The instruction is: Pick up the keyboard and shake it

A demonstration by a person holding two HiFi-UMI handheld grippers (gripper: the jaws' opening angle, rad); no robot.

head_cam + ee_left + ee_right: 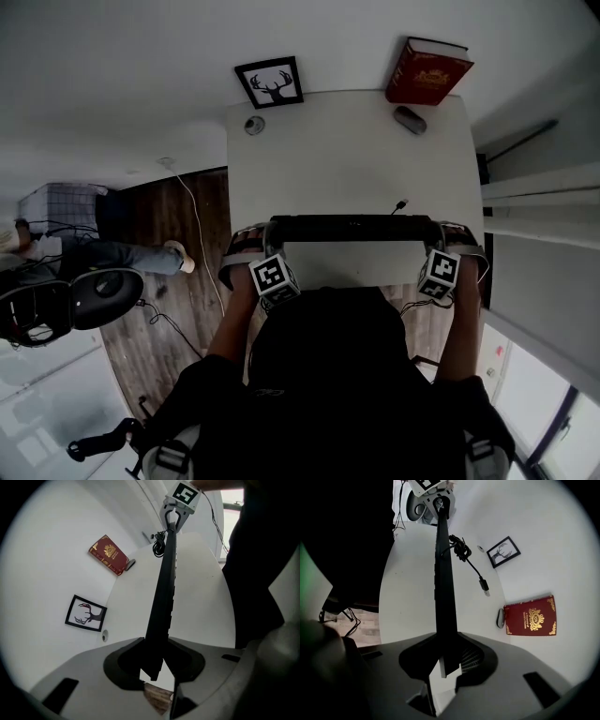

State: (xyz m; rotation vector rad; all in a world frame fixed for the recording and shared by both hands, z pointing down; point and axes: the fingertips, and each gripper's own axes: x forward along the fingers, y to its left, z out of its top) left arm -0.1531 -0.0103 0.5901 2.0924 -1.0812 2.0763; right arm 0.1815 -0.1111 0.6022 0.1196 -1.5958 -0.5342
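Left claw, right claw (two), one keyboard

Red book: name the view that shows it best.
Right gripper view: the red book appears largest there, with its full cover and gold crest facing the camera. The head view and left gripper view show it smaller and tilted.

Keyboard over the table; book far right, picture far left.

A red book and framed deer picture stand against the white wall.
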